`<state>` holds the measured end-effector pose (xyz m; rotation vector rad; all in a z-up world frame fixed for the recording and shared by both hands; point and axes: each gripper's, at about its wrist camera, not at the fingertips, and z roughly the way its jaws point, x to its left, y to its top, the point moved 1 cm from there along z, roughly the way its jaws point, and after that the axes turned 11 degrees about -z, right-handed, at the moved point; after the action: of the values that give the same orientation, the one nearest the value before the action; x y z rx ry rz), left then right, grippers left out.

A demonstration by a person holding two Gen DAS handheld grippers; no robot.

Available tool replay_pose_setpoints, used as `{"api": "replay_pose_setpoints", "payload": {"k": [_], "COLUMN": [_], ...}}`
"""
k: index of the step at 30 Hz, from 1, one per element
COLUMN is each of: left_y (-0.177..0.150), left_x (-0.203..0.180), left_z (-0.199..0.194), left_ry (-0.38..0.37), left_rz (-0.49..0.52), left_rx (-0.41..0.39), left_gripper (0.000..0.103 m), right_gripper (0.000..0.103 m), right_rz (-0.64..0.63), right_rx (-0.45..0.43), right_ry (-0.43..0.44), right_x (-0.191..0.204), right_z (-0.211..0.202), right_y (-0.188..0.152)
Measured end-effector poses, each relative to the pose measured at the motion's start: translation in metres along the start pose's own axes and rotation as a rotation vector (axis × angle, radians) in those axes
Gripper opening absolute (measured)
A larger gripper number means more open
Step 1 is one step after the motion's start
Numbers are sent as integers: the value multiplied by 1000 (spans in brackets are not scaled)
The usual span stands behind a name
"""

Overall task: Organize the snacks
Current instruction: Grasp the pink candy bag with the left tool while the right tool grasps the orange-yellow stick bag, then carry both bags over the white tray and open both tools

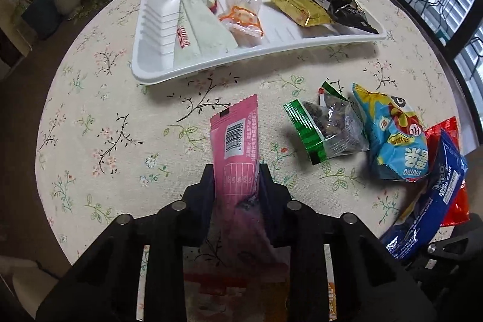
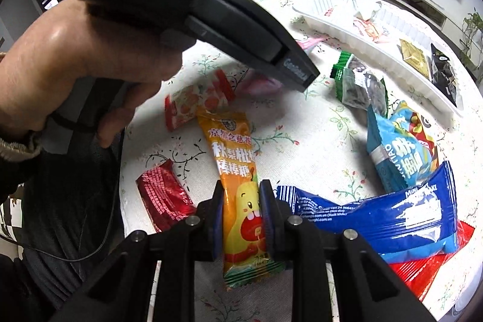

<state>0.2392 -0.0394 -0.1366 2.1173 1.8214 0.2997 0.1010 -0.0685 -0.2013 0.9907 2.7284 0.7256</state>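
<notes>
We see our left gripper with its fingers closed on a pink snack packet, whose lower end is lost in shadow between them. Our right gripper has its fingers pinched on an orange lollipop packet lying on the worktop. The left hand and its tool hide part of the white tray, and a red packet lies mostly covered by a blue one.
</notes>
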Motion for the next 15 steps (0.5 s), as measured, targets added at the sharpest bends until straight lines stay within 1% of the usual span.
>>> {"api": "replay_pose_setpoints", "payload": {"k": [4,8,15], "left_y": [4,4,9], "left_x": [11,25,51], "left_z": [-4,-10,-37], "left_ry": [-46,-71,-154], "left_rz": [-13,-31,-104], "left_rx": [14,-2,-70], "left_gripper": [21,20,20], "right_gripper": [22,21,15], "right_rz": [-1,0,19], "right_rx": [0,-2,-24], "right_ry": [5,7,11], "right_x": [3,2,-2], "right_z": [-1,0,-3], "right_y": [2,3,11]}}
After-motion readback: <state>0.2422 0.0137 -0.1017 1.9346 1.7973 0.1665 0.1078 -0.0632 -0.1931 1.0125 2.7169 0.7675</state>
